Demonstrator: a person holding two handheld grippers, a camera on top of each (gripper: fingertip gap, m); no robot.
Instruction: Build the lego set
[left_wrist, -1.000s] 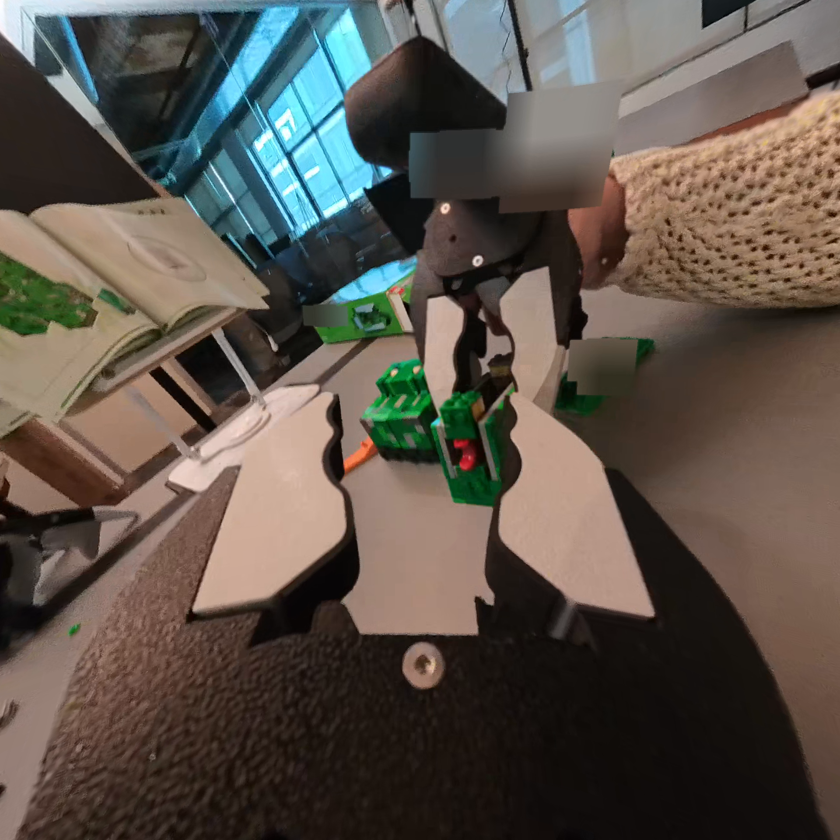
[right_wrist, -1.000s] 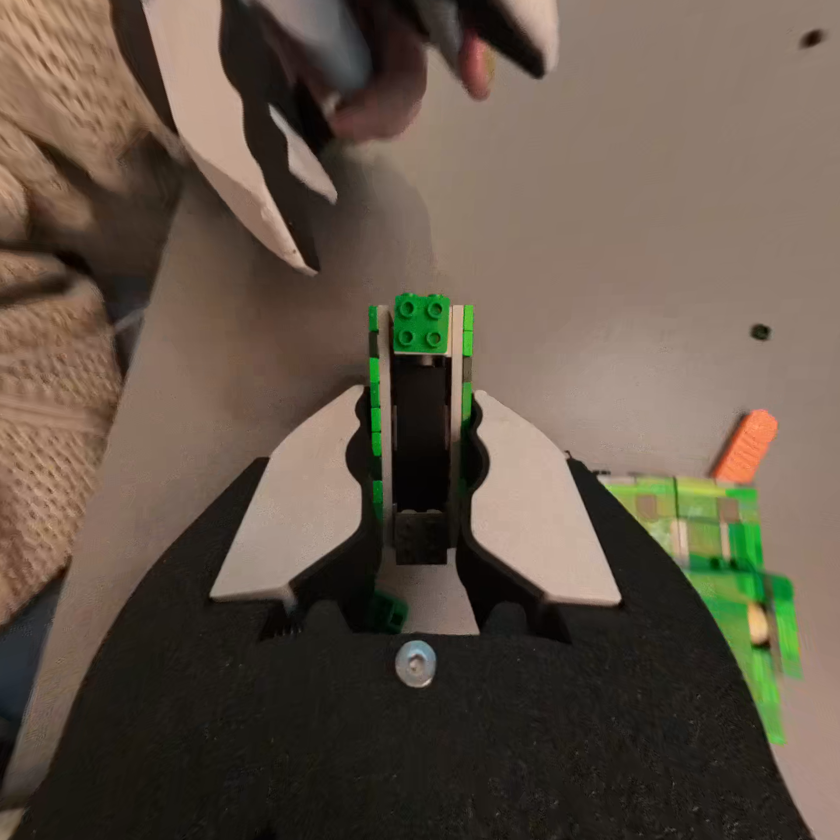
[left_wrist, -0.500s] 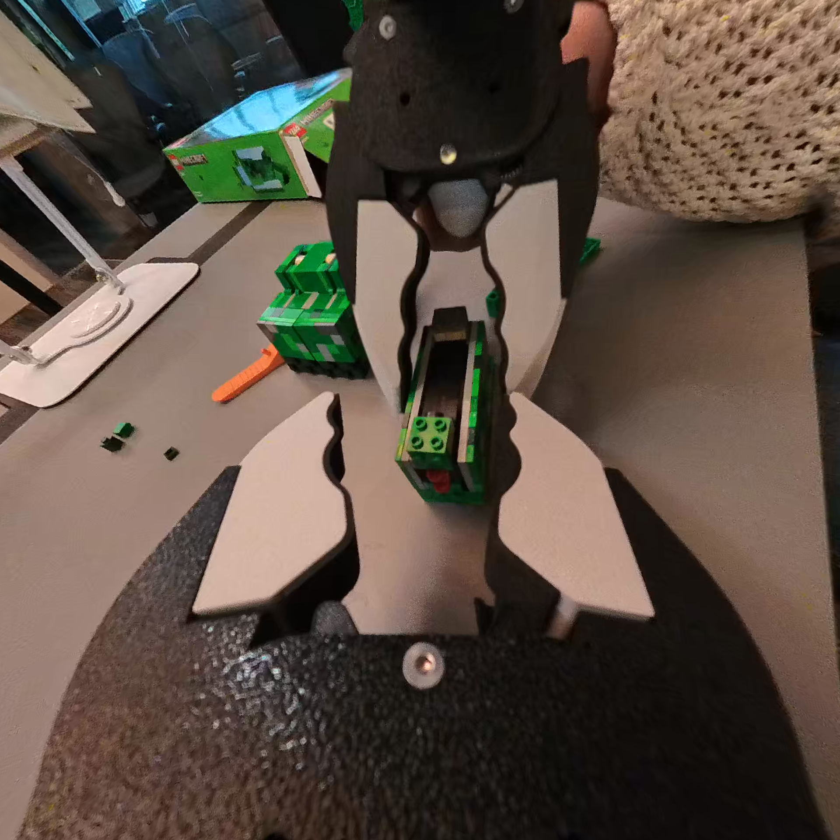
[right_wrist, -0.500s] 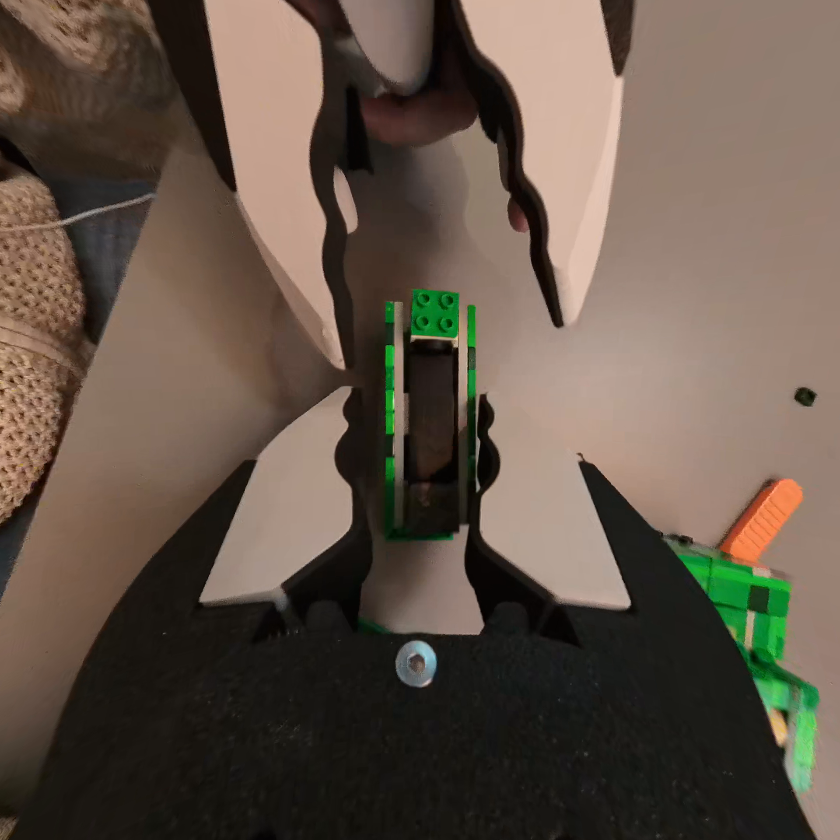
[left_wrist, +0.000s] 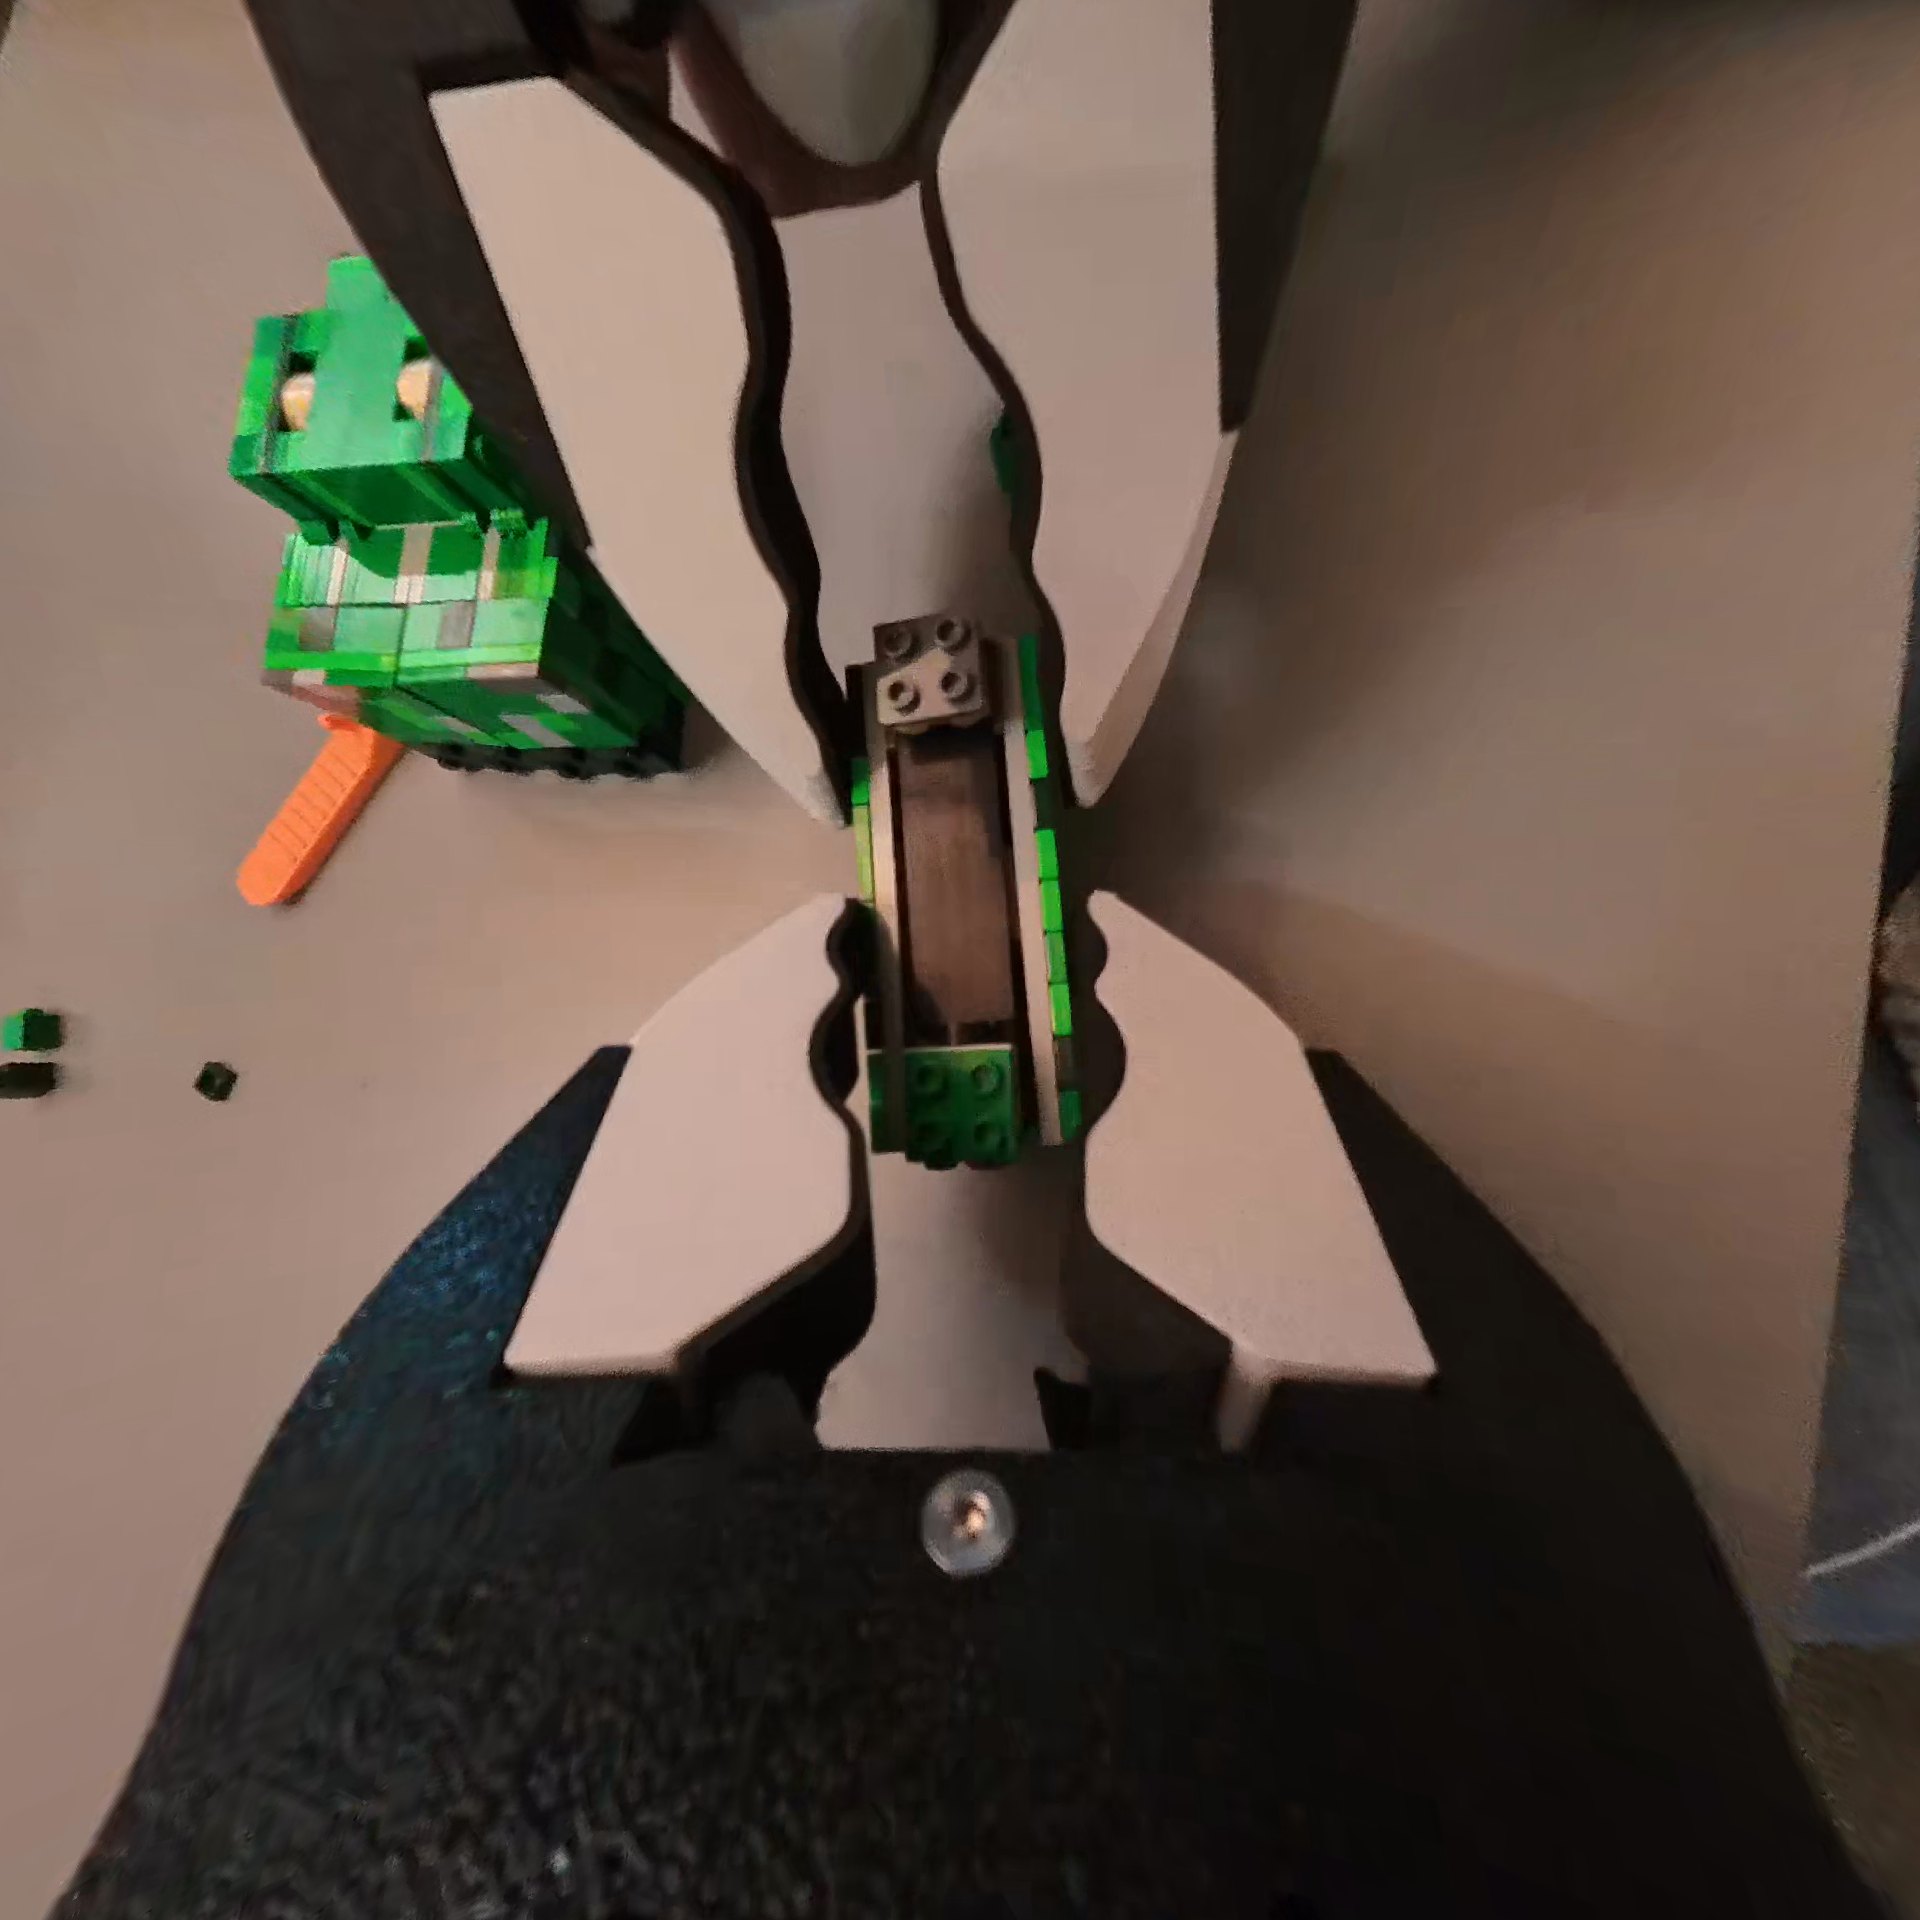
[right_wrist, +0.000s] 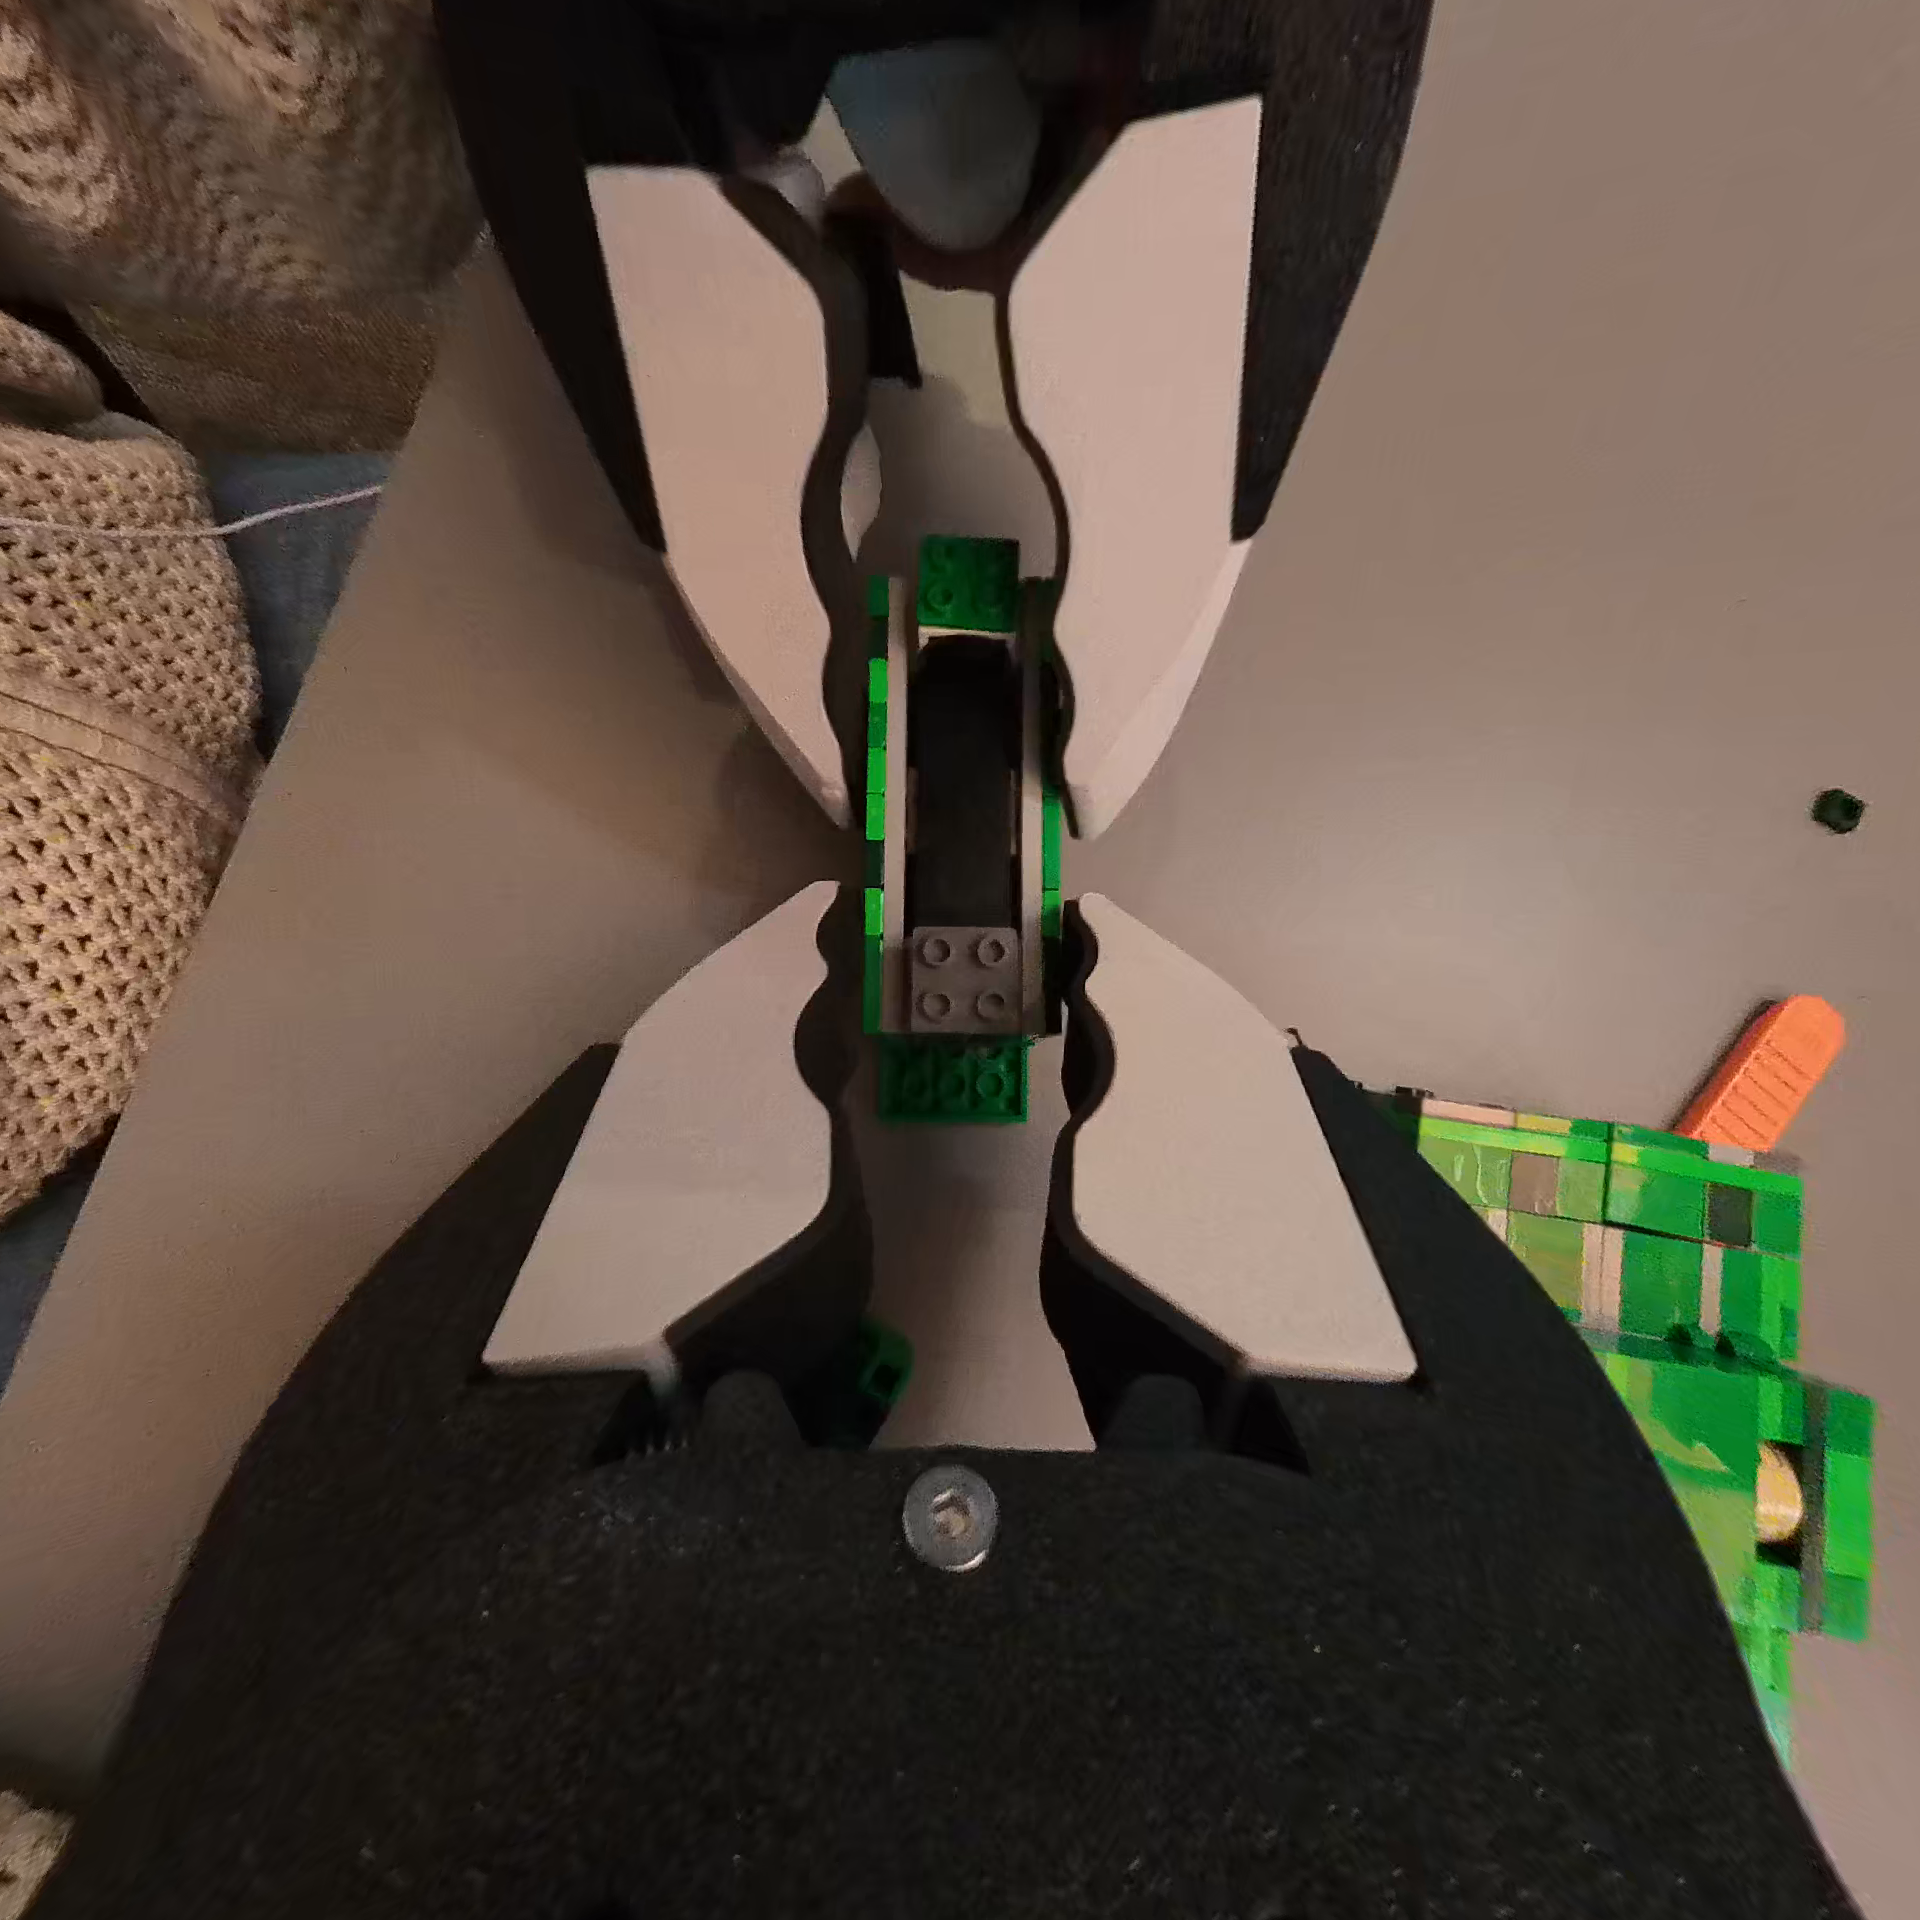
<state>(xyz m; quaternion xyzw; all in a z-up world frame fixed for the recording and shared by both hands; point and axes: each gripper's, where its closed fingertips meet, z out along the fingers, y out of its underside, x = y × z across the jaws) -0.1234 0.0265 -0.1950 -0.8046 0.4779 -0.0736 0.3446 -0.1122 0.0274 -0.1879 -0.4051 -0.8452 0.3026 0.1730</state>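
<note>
The narrow green, black-cored lego assembly (left_wrist: 961, 894) serves as landmark. In the left wrist view, the far gripper's white finger (left_wrist: 665, 436) covers the right part of the chunky green lego block model (left_wrist: 416, 623) to the assembly's left. Farther left, tiny dark green bits (left_wrist: 215, 1081) are too small to identify. In the right wrist view, a small green piece (right_wrist: 881, 1369) below the assembly is half hidden by the black gripper body (right_wrist: 935, 1662), and the block model (right_wrist: 1704, 1351) is blurred.

Both views are dim and warm-toned. Soft shadows fall on the counter (left_wrist: 1455, 727) beside the claws. Wide-angle distortion bends the edges. The green build (right_wrist: 1662, 1299) at the right edge of the right wrist view is smeared; claw bodies nearest the lens lie dark.
</note>
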